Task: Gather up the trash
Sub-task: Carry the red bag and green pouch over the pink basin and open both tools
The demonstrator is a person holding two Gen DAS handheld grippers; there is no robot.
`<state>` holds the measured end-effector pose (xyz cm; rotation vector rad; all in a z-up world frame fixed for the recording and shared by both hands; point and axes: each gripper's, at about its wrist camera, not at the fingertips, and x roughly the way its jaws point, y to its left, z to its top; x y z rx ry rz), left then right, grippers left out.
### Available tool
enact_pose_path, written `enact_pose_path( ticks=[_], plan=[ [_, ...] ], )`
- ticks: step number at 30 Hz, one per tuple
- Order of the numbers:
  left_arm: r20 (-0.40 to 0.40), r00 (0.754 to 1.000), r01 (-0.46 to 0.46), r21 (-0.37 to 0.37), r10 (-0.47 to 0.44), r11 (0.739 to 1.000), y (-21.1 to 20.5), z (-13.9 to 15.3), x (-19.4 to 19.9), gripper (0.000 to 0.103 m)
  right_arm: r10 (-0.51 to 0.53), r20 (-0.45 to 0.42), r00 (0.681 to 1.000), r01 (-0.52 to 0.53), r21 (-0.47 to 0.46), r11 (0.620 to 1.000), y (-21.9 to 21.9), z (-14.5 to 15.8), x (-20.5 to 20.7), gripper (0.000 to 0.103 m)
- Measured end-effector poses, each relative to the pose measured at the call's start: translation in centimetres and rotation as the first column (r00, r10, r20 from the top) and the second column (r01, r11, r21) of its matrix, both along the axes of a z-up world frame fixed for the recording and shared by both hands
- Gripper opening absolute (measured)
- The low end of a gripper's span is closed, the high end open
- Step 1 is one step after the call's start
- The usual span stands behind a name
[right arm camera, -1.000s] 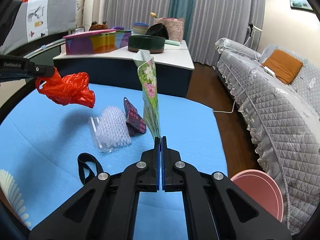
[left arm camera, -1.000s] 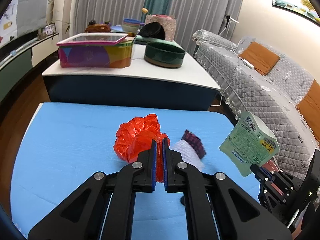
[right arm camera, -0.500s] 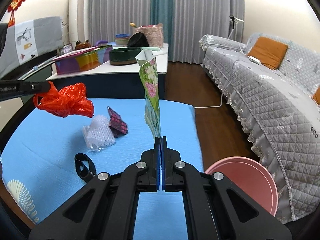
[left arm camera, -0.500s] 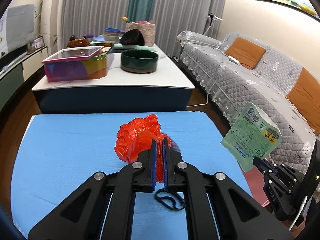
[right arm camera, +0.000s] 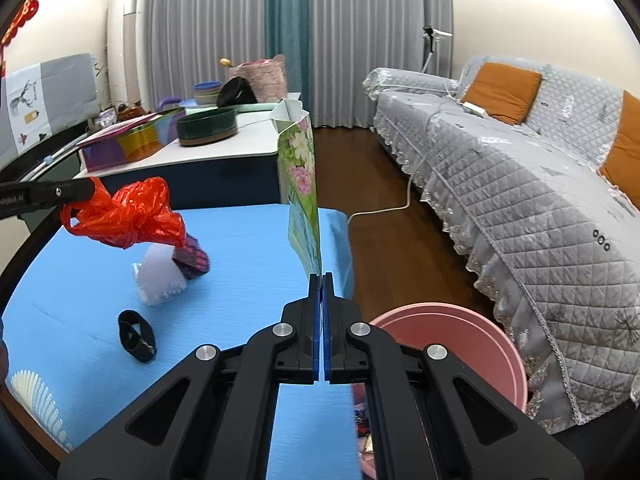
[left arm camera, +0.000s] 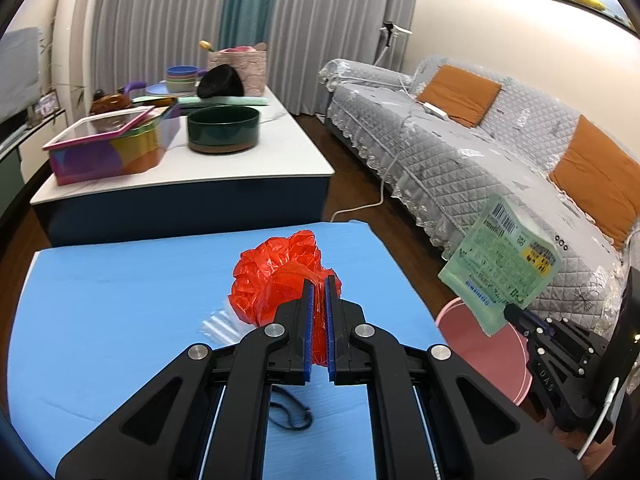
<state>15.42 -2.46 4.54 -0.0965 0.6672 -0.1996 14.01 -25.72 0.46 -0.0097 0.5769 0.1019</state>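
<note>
My left gripper (left arm camera: 318,280) is shut on a crumpled red plastic bag (left arm camera: 280,276), which hangs above the blue table (left arm camera: 120,300). From the right wrist view the same red plastic bag (right arm camera: 128,216) dangles from the left gripper's tip at the far left. My right gripper (right arm camera: 321,276) is shut on the lower edge of a flat green flowered packet (right arm camera: 302,184) that stands upright. That packet (left arm camera: 500,268) shows its printed back at the right of the left wrist view. A pink bin (right arm camera: 452,344) stands on the floor just past the table's right edge.
On the blue table (right arm camera: 248,248) lie a clear bubble-wrap piece (right arm camera: 158,276), a dark patterned wrapper (right arm camera: 192,258) and a black band (right arm camera: 136,336). A white-topped table (left arm camera: 248,148) with bowls and a colourful box stands behind. A grey quilted sofa (right arm camera: 540,200) fills the right side.
Both grippers have moved right with their loads toward the table's right edge. The pink bin has come further into both views, and the bubble wrap and wrapper have slid left or out of view.
</note>
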Motion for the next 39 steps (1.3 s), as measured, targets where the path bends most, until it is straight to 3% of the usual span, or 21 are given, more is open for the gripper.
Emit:
enact_pose_path(
  ticks=[21,39],
  plan=[
    [0.004,0.988,0.156,-0.004,-0.156,0.988,-9.6,-0.1,1.1,0.005,-0.140,0.004,0.990,0.140,0.024,0.990,-8.3,-0.2,-1.7,0.001],
    [-0.009,0.967,0.255,0.019,-0.255,0.967,-14.9,-1.1,1.3,0.005,-0.221,-0.004,0.975,0.221,0.039,0.975,-13.0,-0.7,-2.6,0.001]
  ],
)
